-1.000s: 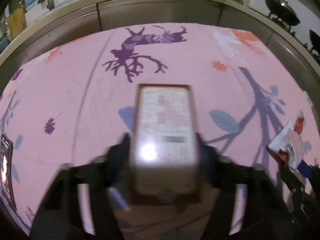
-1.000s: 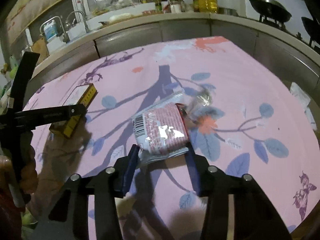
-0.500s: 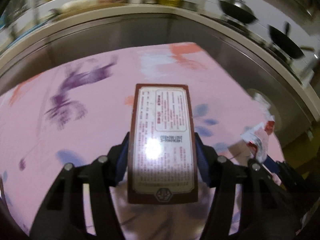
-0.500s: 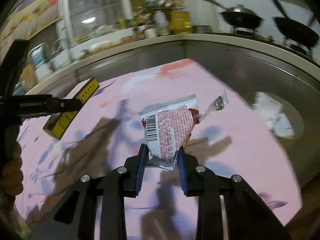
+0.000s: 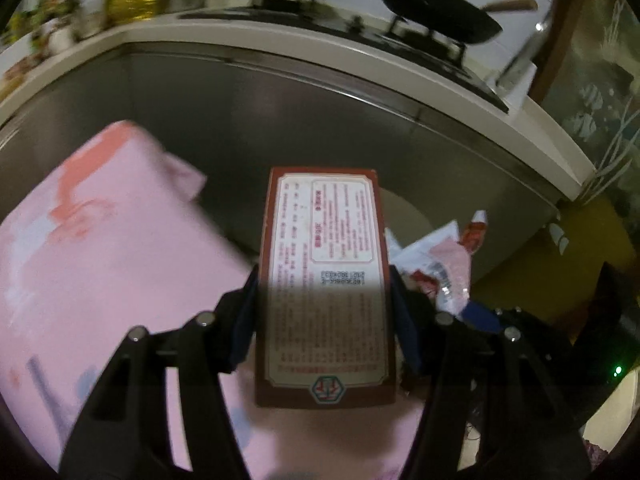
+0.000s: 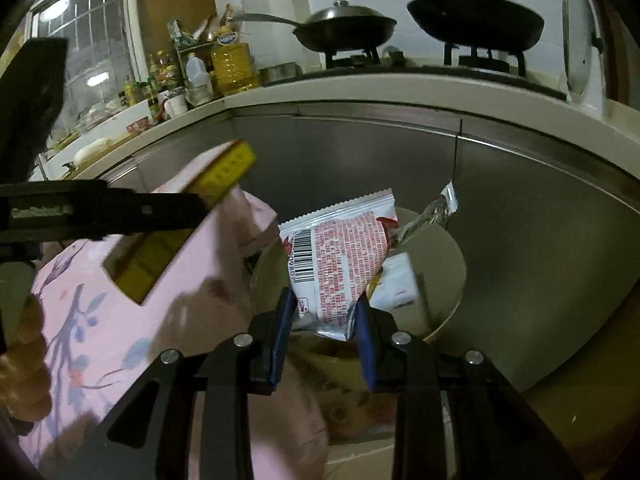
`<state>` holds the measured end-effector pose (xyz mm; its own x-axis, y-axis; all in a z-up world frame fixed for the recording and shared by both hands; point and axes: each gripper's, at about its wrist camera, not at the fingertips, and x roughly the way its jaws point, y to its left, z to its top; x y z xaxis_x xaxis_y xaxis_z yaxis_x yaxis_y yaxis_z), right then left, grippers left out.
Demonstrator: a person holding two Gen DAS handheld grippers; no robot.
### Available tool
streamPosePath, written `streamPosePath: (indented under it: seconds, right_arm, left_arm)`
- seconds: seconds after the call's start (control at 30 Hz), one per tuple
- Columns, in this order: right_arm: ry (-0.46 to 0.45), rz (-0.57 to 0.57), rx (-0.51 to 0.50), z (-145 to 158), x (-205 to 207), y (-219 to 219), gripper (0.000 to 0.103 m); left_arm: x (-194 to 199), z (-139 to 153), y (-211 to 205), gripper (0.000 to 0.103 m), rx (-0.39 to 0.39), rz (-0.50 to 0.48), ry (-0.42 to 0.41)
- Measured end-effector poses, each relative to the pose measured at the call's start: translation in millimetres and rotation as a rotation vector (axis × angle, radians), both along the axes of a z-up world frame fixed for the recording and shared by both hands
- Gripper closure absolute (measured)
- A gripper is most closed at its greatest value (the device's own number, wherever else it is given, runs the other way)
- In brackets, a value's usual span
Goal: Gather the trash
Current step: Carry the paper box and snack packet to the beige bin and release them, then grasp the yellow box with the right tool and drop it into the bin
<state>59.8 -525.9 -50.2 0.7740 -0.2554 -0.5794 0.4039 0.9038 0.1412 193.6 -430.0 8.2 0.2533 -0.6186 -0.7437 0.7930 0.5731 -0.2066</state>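
My left gripper point(image 5: 324, 312) is shut on a flat red-brown box point(image 5: 326, 280) with a cream printed label, held in the air past the table's edge; it shows yellow-sided in the right wrist view point(image 6: 224, 172). My right gripper point(image 6: 324, 316) is shut on a red and white snack wrapper point(image 6: 340, 264), also seen in the left wrist view point(image 5: 444, 268). The wrapper hangs above a round pale bin point(image 6: 448, 248) that holds white paper trash point(image 6: 396, 280). The bin's rim point(image 5: 412, 216) peeks out behind the box.
The pink patterned tablecloth point(image 5: 100, 248) ends at left, its corner point(image 6: 240, 216) near the bin. Steel cabinet fronts point(image 6: 520, 208) stand behind the bin. Two black woks point(image 6: 472, 24) sit on the stove, and bottles point(image 6: 232, 64) stand on the counter.
Both grippers swung right off the table toward the bin, each carrying its item. The wrapper was lifted from the cloth and now hangs over the bin.
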Motion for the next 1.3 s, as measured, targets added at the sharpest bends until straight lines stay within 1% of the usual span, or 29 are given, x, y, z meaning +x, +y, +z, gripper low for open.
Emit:
streamPosePath:
  seconds: [0.07, 0.1, 0.13, 0.17, 0.2, 0.23, 0.3, 0.37, 0.43, 0.57, 0.7, 0.77, 0.8, 0.87, 0.97, 1.03, 1.07, 1.13, 1.23, 1.3]
  right_arm:
    - [0.010, 0.032, 0.042, -7, 7, -16, 0.075]
    - [0.014, 0.043, 0.058, -11, 9, -19, 0.073]
    - [0.019, 0.053, 0.076, -15, 11, -24, 0.065]
    - [0.028, 0.062, 0.096, -22, 15, -29, 0.059]
    - [0.026, 0.061, 0.104, -27, 16, -33, 0.047]
    - [0.018, 0.059, 0.109, -29, 13, -33, 0.037]
    - [-0.008, 0.052, 0.123, -31, 11, -36, 0.029]
    - [-0.028, 0.052, 0.131, -28, 5, -36, 0.028]
    - [-0.051, 0.039, 0.131, -23, -2, -34, 0.028]
    - [-0.096, 0.013, 0.163, -13, -16, -31, 0.028]
    - [-0.126, 0.000, 0.197, -7, -31, -22, 0.028]
    - [-0.120, 0.001, 0.203, -5, -37, -13, 0.028]
    - [-0.110, 0.009, 0.197, -3, -35, -8, 0.028]
    - [-0.048, 0.024, 0.114, -1, -25, 7, 0.028]
    - [0.077, 0.043, 0.009, -10, -2, 15, 0.028]
    - [0.142, 0.033, -0.040, -18, 14, 12, 0.028]
    - [0.161, 0.022, -0.053, -21, 18, 11, 0.028]
    - [0.183, -0.015, -0.067, -25, 29, 2, 0.028]
    - [0.178, -0.068, -0.088, -25, 37, -8, 0.028]
    - [0.164, -0.058, -0.045, -22, 36, -11, 0.028]
  left_arm:
    - [6, -8, -23, 0.046, 0.015, -0.017, 0.012]
    - [9, -17, -36, 0.046, 0.030, -0.030, 0.025]
    - [12, -22, -42, 0.045, 0.042, -0.036, 0.033]
    - [14, -31, -51, 0.040, 0.063, -0.043, 0.049]
    - [17, -40, -58, 0.033, 0.084, -0.046, 0.070]
    - [19, -45, -60, 0.021, 0.092, -0.041, 0.082]
    - [25, -53, -63, 0.020, 0.098, -0.020, 0.095]
    - [27, -55, -61, 0.020, 0.099, -0.010, 0.100]
    - [29, -50, -55, 0.020, 0.082, 0.008, 0.100]
    - [31, -32, -33, 0.020, 0.031, 0.053, 0.088]
    - [22, -9, -4, 0.020, -0.012, 0.081, 0.044]
    - [14, -1, 11, 0.020, -0.024, 0.090, 0.021]
    - [10, 2, 19, 0.020, -0.026, 0.098, 0.008]
    - [4, 7, 32, 0.020, -0.028, 0.108, -0.006]
    - [-5, 12, 52, 0.020, -0.024, 0.121, -0.010]
    - [-8, 14, 65, 0.020, -0.021, 0.133, -0.010]
    - [-9, 16, 72, 0.020, -0.020, 0.140, -0.013]
    - [-12, 18, 87, 0.020, -0.020, 0.158, -0.022]
    - [-12, 21, 103, 0.020, -0.023, 0.183, -0.023]
    - [-13, 22, 111, 0.020, -0.025, 0.192, -0.013]
